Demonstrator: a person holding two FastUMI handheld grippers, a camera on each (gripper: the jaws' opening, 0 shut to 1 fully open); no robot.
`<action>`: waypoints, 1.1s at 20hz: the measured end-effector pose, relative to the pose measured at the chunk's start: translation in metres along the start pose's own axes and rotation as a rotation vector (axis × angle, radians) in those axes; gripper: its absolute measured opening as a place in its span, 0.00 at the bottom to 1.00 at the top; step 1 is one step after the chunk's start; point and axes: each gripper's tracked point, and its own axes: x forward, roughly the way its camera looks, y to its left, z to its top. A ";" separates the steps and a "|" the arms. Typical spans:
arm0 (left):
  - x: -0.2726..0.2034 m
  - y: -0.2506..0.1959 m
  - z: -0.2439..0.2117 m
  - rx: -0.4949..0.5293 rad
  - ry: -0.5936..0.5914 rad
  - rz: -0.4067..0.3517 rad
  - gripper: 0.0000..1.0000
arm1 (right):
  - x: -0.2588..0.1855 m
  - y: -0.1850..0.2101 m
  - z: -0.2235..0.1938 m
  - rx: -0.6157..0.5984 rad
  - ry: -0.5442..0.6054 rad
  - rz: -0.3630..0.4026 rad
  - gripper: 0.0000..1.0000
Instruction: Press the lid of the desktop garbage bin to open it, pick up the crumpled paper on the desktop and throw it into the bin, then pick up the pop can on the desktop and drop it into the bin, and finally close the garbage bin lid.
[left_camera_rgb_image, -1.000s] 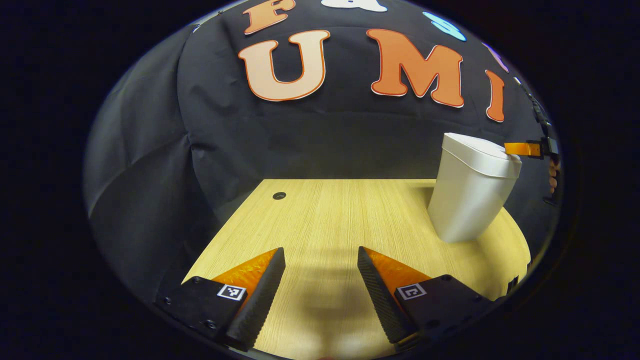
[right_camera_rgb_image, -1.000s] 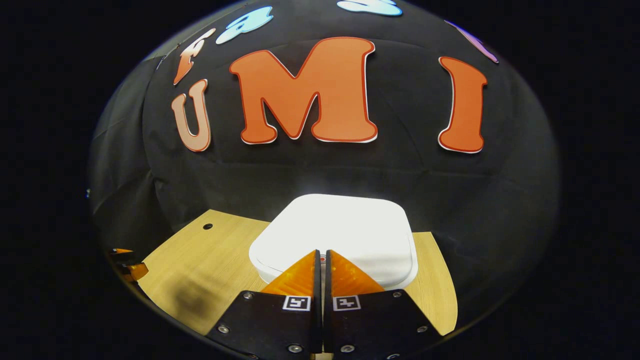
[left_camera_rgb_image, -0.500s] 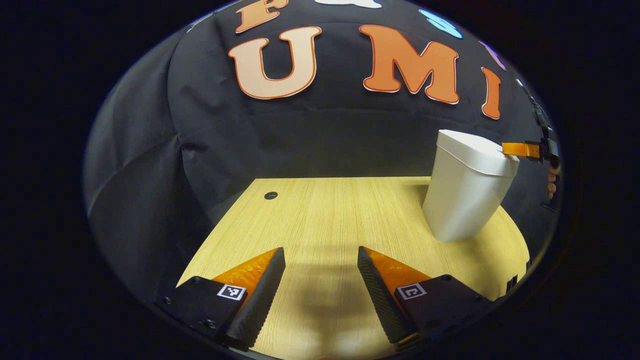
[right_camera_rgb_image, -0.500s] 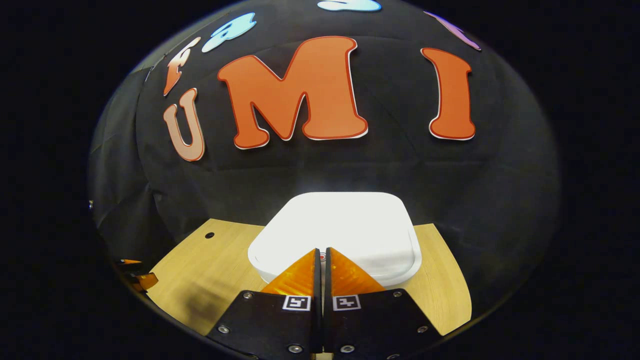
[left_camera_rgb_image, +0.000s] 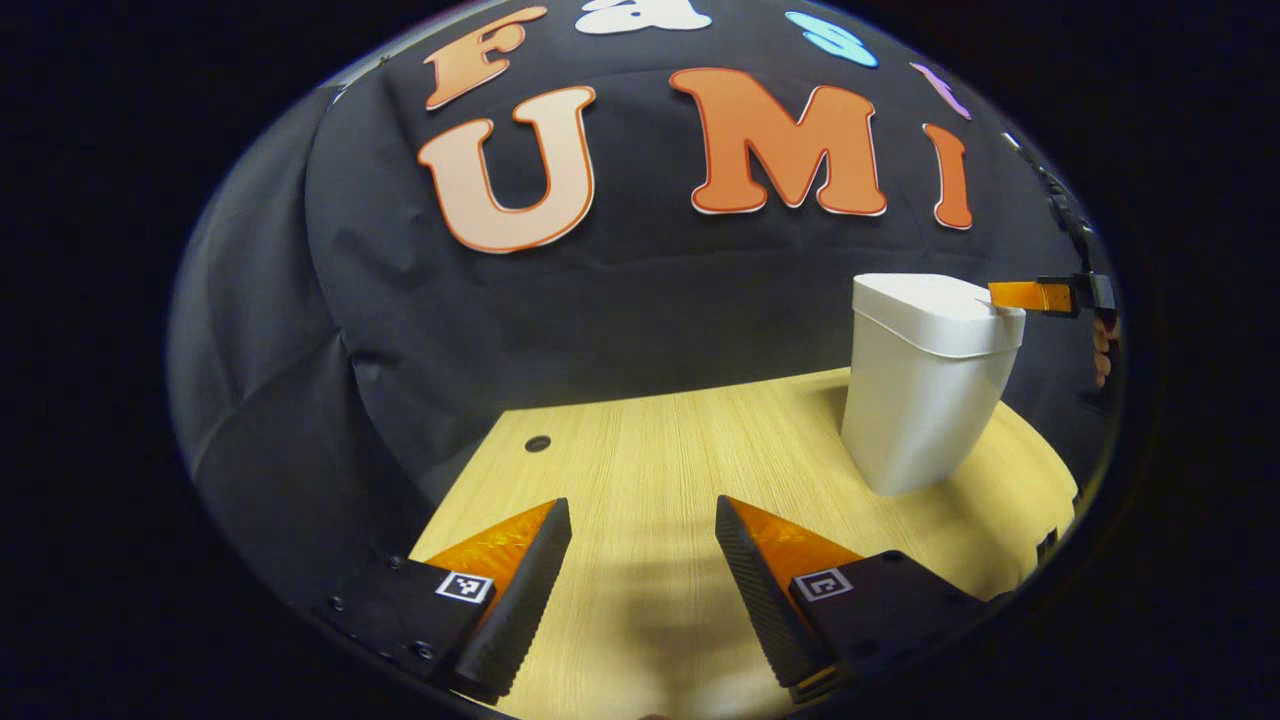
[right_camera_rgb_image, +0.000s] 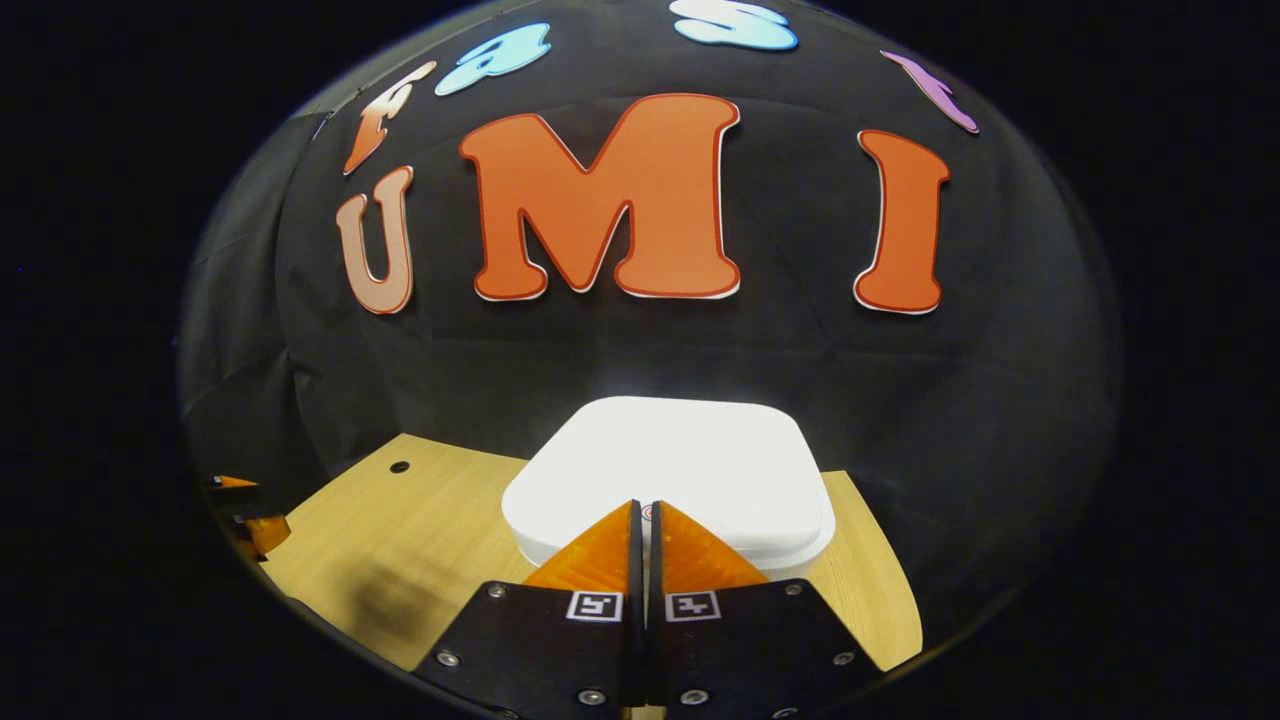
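Pressing the white plastic bin's flat lid (right_camera_rgb_image: 680, 460), the right gripper (right_camera_rgb_image: 645, 512) stays pinched together as a poker; the left gripper (left_camera_rgb_image: 640, 520) waits spread apart over the pale wooden desktop (left_camera_rgb_image: 680, 450).

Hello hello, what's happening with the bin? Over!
Right gripper shut, tips on the bin lid. Left gripper open over the table. Bin closed. Nothing blocking.

No readable text on bin (left_camera_rgb_image: 925, 385); square coded markers on gripper bodies, not legible as words.
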 end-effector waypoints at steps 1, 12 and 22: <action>0.001 0.002 0.007 0.011 -0.023 0.006 0.94 | -0.004 0.002 0.003 -0.004 -0.019 -0.003 0.01; -0.022 0.000 0.098 0.114 -0.344 0.039 0.96 | -0.046 0.045 0.010 -0.009 -0.121 0.007 0.02; -0.043 -0.016 0.097 0.025 -0.381 -0.003 0.97 | -0.061 0.113 -0.006 -0.038 -0.125 0.108 0.48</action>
